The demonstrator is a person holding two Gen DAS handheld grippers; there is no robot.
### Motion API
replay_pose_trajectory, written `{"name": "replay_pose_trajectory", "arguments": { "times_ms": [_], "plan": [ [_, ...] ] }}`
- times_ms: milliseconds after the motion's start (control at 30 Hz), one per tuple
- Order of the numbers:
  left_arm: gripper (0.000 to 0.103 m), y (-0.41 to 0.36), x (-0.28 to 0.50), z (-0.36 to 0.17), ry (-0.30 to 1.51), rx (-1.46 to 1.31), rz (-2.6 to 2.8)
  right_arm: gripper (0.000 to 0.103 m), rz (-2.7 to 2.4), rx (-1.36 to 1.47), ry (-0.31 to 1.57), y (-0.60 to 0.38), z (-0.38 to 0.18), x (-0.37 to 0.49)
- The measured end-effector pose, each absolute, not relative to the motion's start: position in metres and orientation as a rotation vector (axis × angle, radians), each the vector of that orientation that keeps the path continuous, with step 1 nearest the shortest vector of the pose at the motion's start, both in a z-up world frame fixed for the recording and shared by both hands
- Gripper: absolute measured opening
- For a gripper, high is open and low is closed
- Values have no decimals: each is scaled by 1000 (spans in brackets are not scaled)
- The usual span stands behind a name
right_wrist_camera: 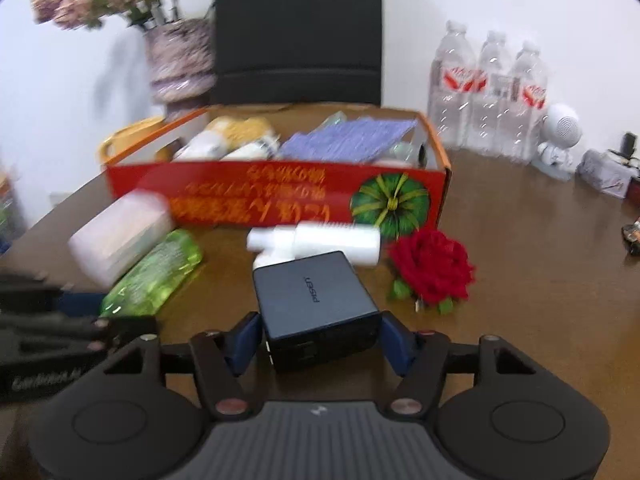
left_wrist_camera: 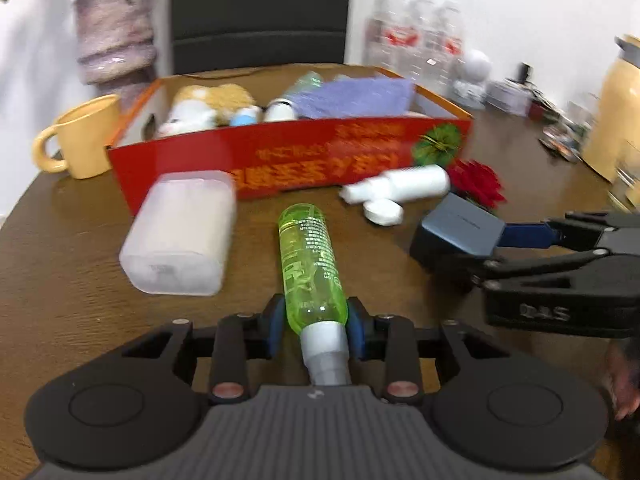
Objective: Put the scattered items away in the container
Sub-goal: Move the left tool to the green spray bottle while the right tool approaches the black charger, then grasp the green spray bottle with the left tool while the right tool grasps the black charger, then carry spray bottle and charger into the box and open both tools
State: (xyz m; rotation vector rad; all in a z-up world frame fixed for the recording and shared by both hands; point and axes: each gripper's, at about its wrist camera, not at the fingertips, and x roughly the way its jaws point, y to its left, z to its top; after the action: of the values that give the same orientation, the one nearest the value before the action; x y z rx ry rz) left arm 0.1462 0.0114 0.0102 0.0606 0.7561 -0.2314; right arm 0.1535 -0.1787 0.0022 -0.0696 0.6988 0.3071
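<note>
1. Mug (left_wrist_camera: 82, 136), yellow, stands at the table's left, touching or just beside the red box's (left_wrist_camera: 288, 152) left end; in the right wrist view only its rim shows behind the box wall.
2. Clear plastic case (left_wrist_camera: 180, 232) lies in front of the box's left half; its contents are too milky to make out.
3. Inside the box sit a plush toy (left_wrist_camera: 208, 106), a small white bottle (left_wrist_camera: 280, 110) and a purple cloth (left_wrist_camera: 352, 98); what lies under the cloth is hidden.
4. The left gripper (left_wrist_camera: 316, 326) has its blue pads (left_wrist_camera: 276, 330) pressed against the green bottle (left_wrist_camera: 310, 258) at the shoulder just above its white cap. The bottle lies on the table (left_wrist_camera: 60, 280), pointing toward the box; its cap end is partly hidden by the gripper body.
5. A white bottle (left_wrist_camera: 400, 184) lies on its side just before the box's front wall, a small round white piece (left_wrist_camera: 383, 212) beside it; whether they touch is unclear.
6. The right gripper (right_wrist_camera: 320, 344) brackets the dark charger (right_wrist_camera: 316, 304) near its rear end. The left pad (right_wrist_camera: 246, 342) looks in contact; the right pad (right_wrist_camera: 396, 346) seems slightly off, so I cannot tell whether the grip is closed. The charger rests on the table, near the white bottle.
7. A red rose (right_wrist_camera: 432, 266) lies right of the charger, near the box's right corner.
8. Water bottles (right_wrist_camera: 486, 92) stand at the back right; the items beyond them are blurred.
</note>
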Motion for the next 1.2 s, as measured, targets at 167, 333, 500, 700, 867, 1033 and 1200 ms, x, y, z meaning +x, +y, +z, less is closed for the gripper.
{"name": "replay_pose_trajectory", "arguments": {
  "times_ms": [167,333,500,700,867,1033,1200],
  "plan": [
    [87,12,153,10,698,23,-181,90,294,20,714,-202,2,146],
    [32,3,163,-1,681,80,-149,77,275,-50,690,-188,-6,151],
    [33,1,151,1,708,66,-174,60,318,-107,683,-176,-3,134],
    [31,-2,151,0,689,70,-161,58,315,-76,660,-177,-4,135],
    [31,5,148,7,680,38,-170,58,316,-33,650,-180,-3,135],
    [31,18,141,29,586,-3,-157,58,297,23,570,-189,12,128],
    [31,28,160,52,562,-36,-140,58,301,108,524,-206,33,132]
  ]
}}
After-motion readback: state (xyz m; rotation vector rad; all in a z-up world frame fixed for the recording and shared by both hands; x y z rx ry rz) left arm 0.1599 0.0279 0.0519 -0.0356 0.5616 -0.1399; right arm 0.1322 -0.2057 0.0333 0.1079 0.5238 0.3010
